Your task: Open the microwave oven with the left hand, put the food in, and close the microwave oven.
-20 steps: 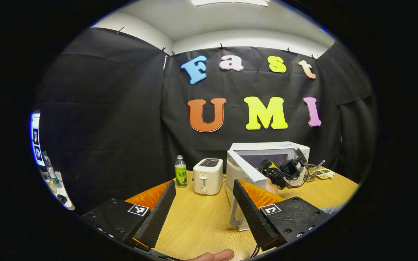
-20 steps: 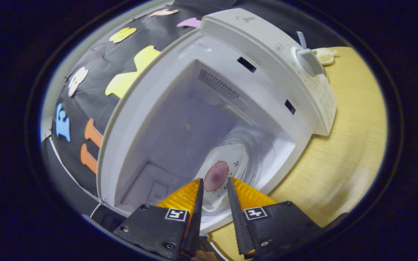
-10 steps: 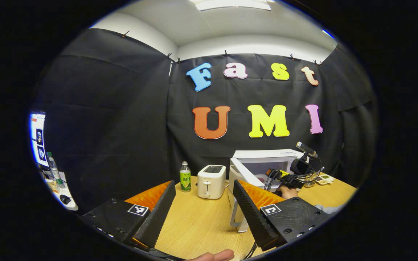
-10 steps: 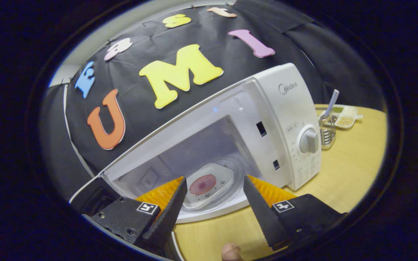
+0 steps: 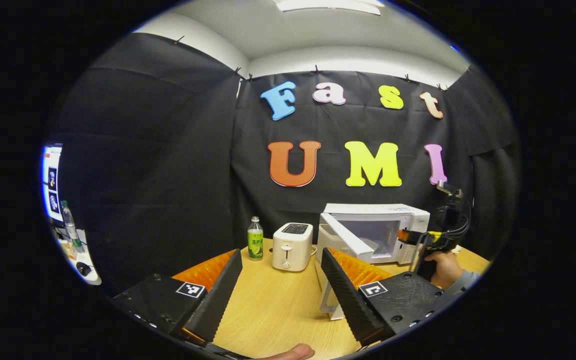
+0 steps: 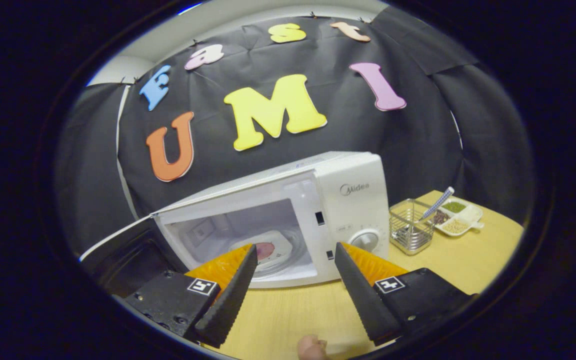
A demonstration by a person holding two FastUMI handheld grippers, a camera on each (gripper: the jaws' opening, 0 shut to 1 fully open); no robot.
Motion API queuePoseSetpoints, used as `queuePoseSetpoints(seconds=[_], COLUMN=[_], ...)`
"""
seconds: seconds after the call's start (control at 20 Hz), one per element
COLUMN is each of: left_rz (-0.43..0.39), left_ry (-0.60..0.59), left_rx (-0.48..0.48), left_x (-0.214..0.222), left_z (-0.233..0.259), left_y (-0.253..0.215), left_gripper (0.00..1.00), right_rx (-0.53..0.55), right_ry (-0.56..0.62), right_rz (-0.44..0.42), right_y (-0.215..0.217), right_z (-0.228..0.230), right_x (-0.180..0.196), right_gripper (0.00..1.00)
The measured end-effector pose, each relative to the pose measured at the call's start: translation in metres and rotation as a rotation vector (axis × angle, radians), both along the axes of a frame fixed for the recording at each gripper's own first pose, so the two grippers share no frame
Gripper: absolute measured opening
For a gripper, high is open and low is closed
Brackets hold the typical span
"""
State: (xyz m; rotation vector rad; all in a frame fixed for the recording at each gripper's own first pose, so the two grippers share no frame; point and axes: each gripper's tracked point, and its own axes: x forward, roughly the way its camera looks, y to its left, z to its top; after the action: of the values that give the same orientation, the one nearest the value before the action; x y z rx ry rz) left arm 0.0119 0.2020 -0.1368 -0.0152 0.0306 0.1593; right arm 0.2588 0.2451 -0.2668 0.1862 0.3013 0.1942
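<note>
The white microwave (image 6: 353,192) stands with its door (image 6: 118,240) swung open to the left. Inside, on the glass turntable, lies a white plate (image 6: 280,250) with a round pinkish-red piece of food (image 6: 267,248). My right gripper (image 6: 295,248) is open and empty, a little way in front of the cavity. In the left gripper view the microwave (image 5: 393,220) is to the right, its door (image 5: 346,239) sticking out toward me. My left gripper (image 5: 281,252) is open and empty, just left of the door. The right gripper (image 5: 430,237) is held up by a hand (image 5: 443,267) at the microwave's front right.
A white toaster (image 5: 292,246) and a green-labelled bottle (image 5: 255,239) stand left of the microwave on the wooden table (image 5: 278,305). Right of the microwave are a wire basket (image 6: 408,232) with a utensil and a divided dish (image 6: 455,217) of small foods.
My right gripper let go of the plate inside the microwave, opened and drew back out of the cavity, rising and levelling. My left gripper stayed open, its view shifting only slightly.
</note>
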Motion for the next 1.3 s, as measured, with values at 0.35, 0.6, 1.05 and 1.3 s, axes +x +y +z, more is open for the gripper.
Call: queuePoseSetpoints(seconds=[0.35, 0.6, 1.05, 1.3], left_rz=[-0.013, -0.024, -0.099, -0.172], left_ry=[0.059, 0.097, 0.105, 0.146], left_rx=[-0.092, -0.038, 0.008, 0.014], left_x=[0.039, 0.058, 0.091, 0.105], left_z=[-0.042, -0.066, -0.102, -0.129], left_y=[0.027, 0.032, -0.004, -0.033], left_gripper=[0.92, 0.52, 0.0, 0.0], right_rx=[-0.119, -0.133, -0.164, -0.195], right_ry=[-0.191, -0.313, -0.337, -0.344], right_rz=[0.049, 0.056, 0.064, 0.032], right_y=[-0.068, -0.09, -0.124, -0.155], right_z=[0.109, 0.171, 0.207, 0.214], right_x=[-0.075, -0.117, -0.188, -0.232], right_gripper=[0.89, 0.89, 0.89, 0.89])
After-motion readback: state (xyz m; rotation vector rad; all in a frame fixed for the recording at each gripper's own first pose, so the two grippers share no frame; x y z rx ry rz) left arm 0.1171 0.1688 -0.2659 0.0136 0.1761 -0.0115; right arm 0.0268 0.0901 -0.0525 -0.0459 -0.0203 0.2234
